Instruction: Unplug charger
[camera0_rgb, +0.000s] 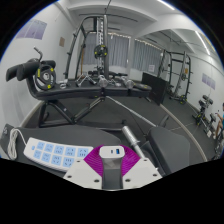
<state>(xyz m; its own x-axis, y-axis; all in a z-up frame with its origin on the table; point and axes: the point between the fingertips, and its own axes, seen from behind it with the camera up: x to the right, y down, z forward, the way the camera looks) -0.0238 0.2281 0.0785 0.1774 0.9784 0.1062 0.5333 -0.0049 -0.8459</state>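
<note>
Jaws: closed on charger (112, 153), both magenta pads (97, 158) pressing its sides | gripper (111, 160) right at power strip (58, 153) | charger sits at strip's near-right end, centred between fingers | strip's long axis runs off to the left | judgement: pull straight up, away from strip face

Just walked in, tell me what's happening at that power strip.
A handheld gripper is at a white charger sitting next to a white power strip on a dark bench surface. The charger stands between the two fingers, whose pink pads flank it closely; whether they press on it is unclear. Gym machines fill the room beyond.
</note>
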